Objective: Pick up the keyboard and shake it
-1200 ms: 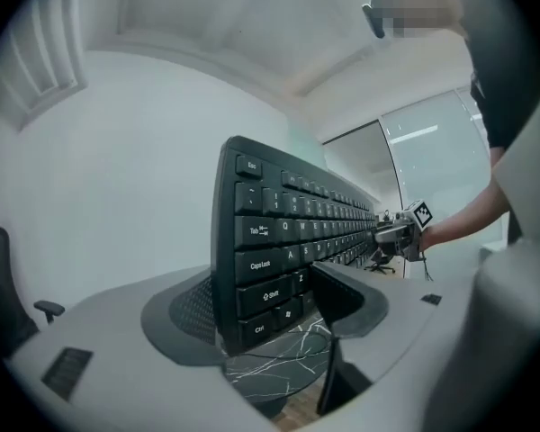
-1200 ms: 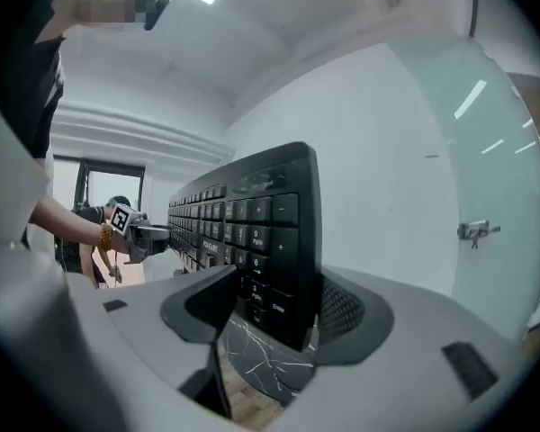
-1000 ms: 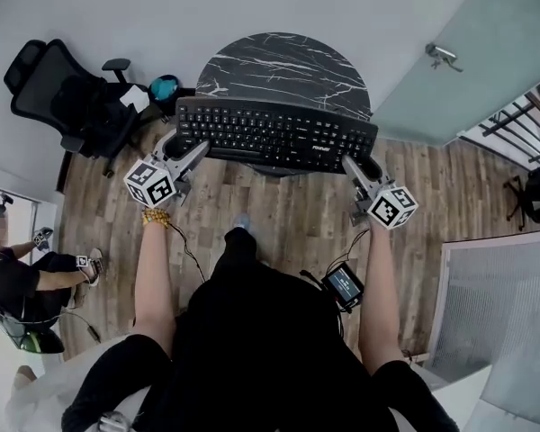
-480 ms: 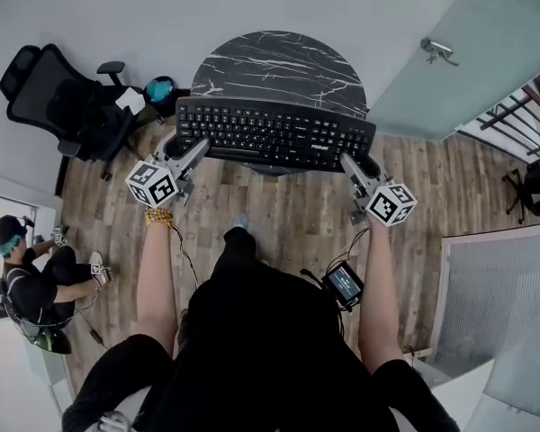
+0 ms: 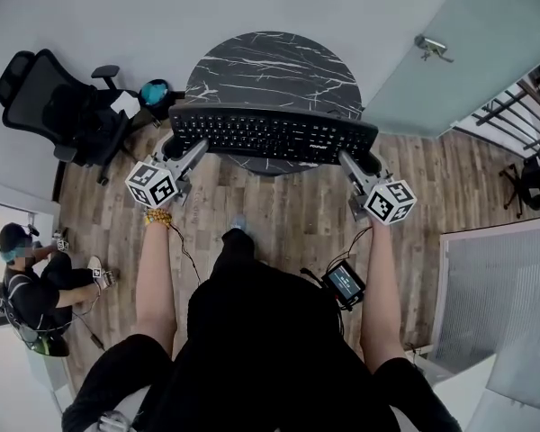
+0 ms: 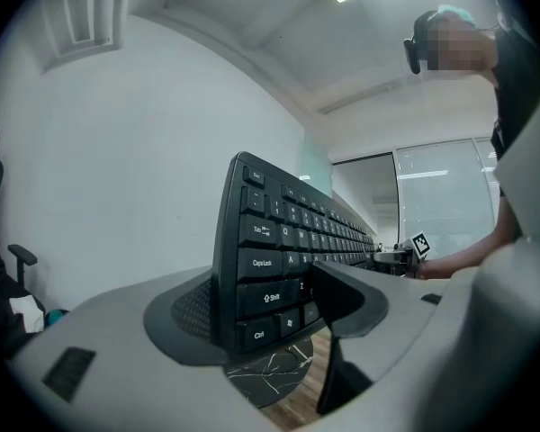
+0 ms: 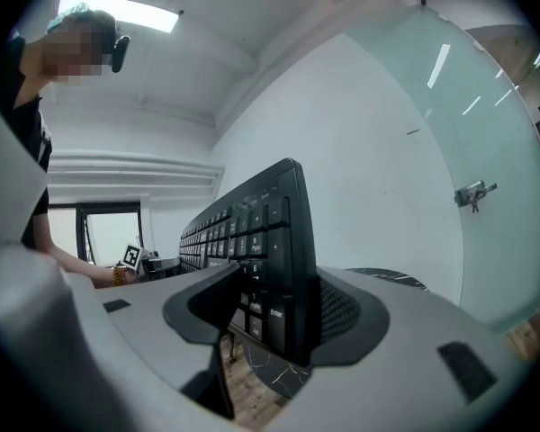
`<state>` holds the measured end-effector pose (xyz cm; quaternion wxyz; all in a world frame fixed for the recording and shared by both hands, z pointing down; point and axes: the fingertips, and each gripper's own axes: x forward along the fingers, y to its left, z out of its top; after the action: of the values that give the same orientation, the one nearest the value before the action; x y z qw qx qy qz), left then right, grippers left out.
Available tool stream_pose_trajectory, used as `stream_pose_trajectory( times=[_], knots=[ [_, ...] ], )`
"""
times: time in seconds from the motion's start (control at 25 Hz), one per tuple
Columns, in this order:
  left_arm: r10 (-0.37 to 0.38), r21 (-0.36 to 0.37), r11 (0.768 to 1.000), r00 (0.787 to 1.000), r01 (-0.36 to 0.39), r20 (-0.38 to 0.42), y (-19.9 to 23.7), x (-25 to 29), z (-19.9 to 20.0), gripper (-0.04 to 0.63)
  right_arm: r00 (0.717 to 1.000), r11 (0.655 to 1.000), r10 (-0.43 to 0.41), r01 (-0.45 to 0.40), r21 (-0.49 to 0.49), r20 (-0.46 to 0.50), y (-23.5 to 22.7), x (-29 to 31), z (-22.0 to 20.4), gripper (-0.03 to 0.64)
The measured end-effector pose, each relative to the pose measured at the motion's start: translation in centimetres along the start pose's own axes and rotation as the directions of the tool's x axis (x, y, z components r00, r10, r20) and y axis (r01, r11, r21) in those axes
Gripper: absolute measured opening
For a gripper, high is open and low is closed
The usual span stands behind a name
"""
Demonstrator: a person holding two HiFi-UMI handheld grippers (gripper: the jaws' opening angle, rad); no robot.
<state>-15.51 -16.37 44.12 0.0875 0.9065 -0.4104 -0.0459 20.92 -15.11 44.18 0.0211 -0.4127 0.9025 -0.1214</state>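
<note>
A black keyboard (image 5: 274, 136) hangs in the air above the round black marble table (image 5: 274, 68), tilted with its keys facing me. My left gripper (image 5: 178, 153) is shut on its left end, and in the left gripper view the keyboard (image 6: 261, 259) stands on edge between the two jaws. My right gripper (image 5: 358, 165) is shut on the right end; the right gripper view shows the keyboard (image 7: 274, 241) clamped by its number-pad end. Both grippers sit at the table's near edge.
A black office chair (image 5: 58, 106) stands at the left beside a teal object (image 5: 153, 91). A person (image 5: 27, 277) sits on the floor at far left. A glass door (image 5: 459, 52) is at right. Wood floor lies below me.
The keyboard has tipped further up on edge and shifted slightly away, toward the table, with both grippers still clamped on its ends. The person at left has shifted.
</note>
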Motion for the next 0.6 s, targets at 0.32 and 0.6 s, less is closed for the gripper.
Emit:
stream_pose_trajectory(
  times=[0.32,0.6],
  knots=[
    [-0.019,0.016,1.0,0.999,0.018,0.036,-0.3,0.2,0.6,0.307,0.998,0.992,-0.015,0.021,-0.121,0.053,0.6,-0.8,1.7,0.241],
    [-0.03,0.022,0.999,0.999,0.029,0.036,-0.5,0.7,0.6,0.305,0.998,0.989,-0.022,0.03,-0.147,0.053,0.4,-1.0,2.0,0.241]
  ],
)
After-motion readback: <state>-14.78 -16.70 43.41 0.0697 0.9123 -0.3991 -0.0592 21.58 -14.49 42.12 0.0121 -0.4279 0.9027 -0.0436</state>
